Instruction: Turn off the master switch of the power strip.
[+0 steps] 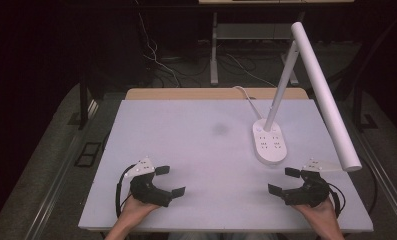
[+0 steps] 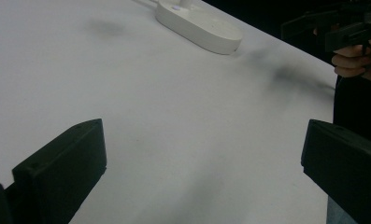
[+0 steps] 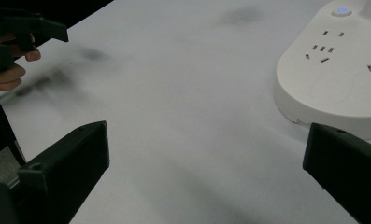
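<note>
Resting near the front edge of the white table [image 1: 196, 150], your two grippers hold nothing: the left gripper [image 1: 170, 181] at the near left and the right gripper [image 1: 281, 181] at the near right both stand with jaws spread wide and bare tabletop between them. The desk lamp [image 1: 306, 90] is the nearest thing to work on; its oval base [image 1: 270, 142] sits right of centre, just beyond your right gripper, with the long head reaching out toward the near right. Nothing looks begun yet, as far as I can judge; the approach and any contact with the lamp are all left to do. The right gripper view gives you the base [image 3: 332, 79] close up, showing its sockets and a small lit button [image 3: 342, 10], which the high view leaves too small to read. The left gripper view shows the base [image 2: 199, 28] far off.
</note>
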A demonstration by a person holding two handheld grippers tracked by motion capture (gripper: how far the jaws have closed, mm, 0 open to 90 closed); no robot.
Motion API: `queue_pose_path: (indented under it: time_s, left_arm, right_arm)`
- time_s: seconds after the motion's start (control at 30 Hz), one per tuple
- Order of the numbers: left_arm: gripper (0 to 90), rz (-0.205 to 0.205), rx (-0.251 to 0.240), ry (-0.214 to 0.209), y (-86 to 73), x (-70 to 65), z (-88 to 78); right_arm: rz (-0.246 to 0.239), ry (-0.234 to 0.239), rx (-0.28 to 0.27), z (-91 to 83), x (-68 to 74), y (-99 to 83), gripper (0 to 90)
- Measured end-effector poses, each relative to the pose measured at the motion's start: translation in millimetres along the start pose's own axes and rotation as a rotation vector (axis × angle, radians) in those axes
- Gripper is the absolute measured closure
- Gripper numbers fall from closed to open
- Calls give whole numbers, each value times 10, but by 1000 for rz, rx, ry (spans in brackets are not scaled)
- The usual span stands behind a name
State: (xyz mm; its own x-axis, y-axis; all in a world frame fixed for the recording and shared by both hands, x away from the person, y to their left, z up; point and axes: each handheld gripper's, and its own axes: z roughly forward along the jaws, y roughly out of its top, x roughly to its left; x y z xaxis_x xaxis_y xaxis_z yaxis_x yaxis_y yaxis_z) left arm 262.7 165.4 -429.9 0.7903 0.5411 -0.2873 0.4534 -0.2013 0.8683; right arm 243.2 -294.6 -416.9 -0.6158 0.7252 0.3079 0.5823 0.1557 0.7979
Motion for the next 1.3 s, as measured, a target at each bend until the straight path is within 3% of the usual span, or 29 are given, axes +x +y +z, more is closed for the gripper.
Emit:
queue_pose_path:
  time_s: [0.57, 1.3]
  left_arm:
    - [0, 1, 6, 15, -10, 19, -5]
    - [0, -2, 4, 25, -20, 18, -9]
  right_arm:
    - [-15, 15, 41, 35, 36, 0, 0]
    - [-28, -10, 73, 20, 40, 97, 0]
